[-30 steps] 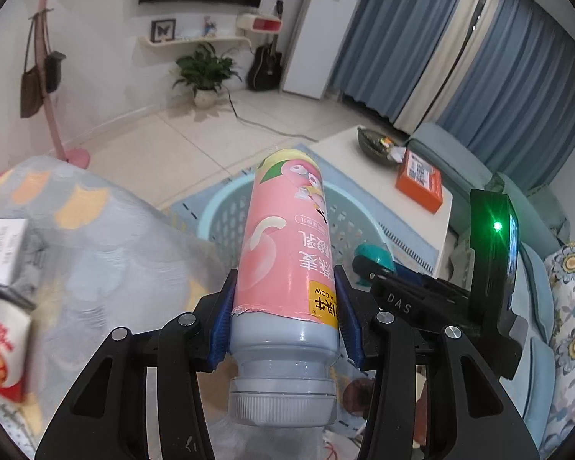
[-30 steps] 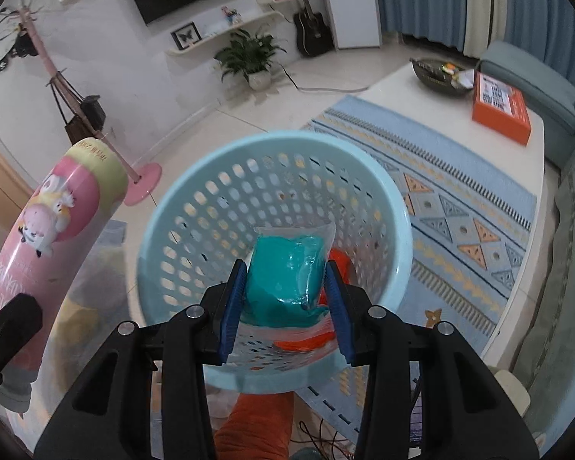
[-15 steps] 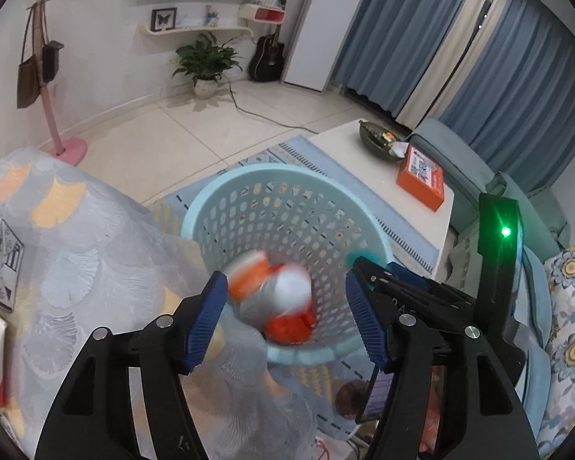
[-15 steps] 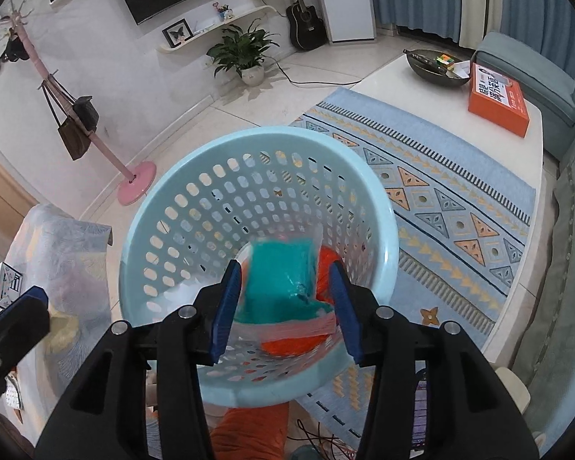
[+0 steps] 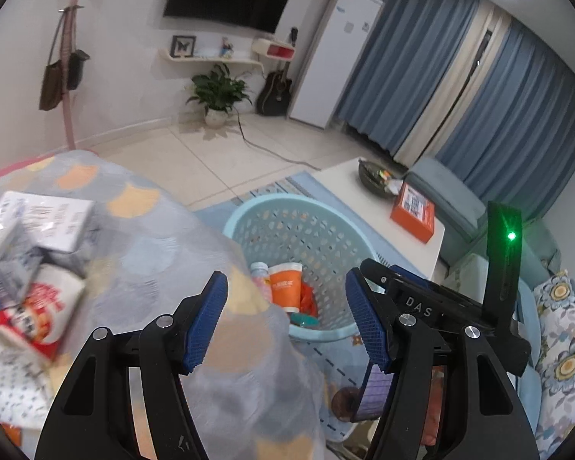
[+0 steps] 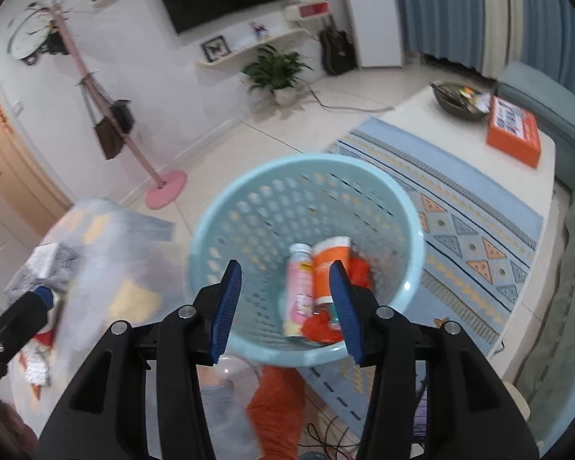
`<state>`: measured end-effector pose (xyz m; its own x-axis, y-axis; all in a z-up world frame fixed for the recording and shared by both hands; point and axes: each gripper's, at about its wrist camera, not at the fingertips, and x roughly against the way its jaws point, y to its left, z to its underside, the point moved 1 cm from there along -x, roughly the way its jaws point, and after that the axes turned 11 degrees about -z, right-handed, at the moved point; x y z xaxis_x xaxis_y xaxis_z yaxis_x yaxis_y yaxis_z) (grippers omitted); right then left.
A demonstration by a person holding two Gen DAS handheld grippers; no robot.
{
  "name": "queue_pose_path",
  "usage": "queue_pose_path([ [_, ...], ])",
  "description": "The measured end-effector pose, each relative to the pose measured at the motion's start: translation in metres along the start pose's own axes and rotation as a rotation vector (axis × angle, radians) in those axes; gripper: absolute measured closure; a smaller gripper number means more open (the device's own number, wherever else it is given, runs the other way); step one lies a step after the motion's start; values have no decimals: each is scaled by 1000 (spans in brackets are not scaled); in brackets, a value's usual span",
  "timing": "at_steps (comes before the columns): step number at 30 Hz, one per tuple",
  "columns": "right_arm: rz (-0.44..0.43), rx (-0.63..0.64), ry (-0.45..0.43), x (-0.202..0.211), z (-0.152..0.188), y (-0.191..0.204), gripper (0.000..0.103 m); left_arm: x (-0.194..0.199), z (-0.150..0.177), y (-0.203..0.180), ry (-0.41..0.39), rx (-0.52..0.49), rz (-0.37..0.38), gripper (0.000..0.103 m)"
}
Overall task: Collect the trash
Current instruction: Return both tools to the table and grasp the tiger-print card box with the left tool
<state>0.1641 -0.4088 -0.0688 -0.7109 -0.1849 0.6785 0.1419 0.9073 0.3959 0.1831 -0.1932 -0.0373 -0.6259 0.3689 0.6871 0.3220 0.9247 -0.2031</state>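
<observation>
A tablecloth (image 5: pixel 134 237) patterned in grey and orange spreads beneath and to the left of the left tongs (image 5: pixel 285 316), which gape wide and hold nothing. Ahead of both tools stands a pale blue basket (image 6: pixel 402 207), its rim just beyond the right tongs (image 6: pixel 285 303), also spread wide and empty. Inside the basket, between the right tongs' fingers, lie a pink bottle (image 6: pixel 299 287), an orange tube (image 6: pixel 327 264) touching it and crumpled red wrapping (image 6: pixel 360 272). Boxes (image 5: pixel 46 222) and a red-and-white packet (image 5: pixel 38 312) sit left of the left tongs.
</observation>
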Motion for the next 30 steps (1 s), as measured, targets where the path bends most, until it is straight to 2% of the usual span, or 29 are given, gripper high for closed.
queue_pose_path([
  [8, -103, 140, -44, 32, 7, 82, 59, 66, 10, 53, -90, 77, -75, 41],
  [12, -160, 219, -45, 39, 16, 127, 59, 97, 18, 95, -130, 131, -143, 41],
  [16, -217, 305, -24, 37, 32, 171, 59, 122, 27, 141, -154, 174, -249, 41],
  [21, -285, 397, 12, 25, 45, 216, 58, 144, 39, 202, -154, 276, -305, 41],
  [23, -312, 423, 23, 19, 46, 231, 44, 147, 47, 225, -143, 314, -328, 41],
  [27, -372, 476, 34, 0, 38, 262, 32, 142, 58, 253, -107, 358, -358, 41],
  [30, -374, 495, 43, -17, 29, 276, 25, 139, 67, 270, -89, 375, -378, 42],
])
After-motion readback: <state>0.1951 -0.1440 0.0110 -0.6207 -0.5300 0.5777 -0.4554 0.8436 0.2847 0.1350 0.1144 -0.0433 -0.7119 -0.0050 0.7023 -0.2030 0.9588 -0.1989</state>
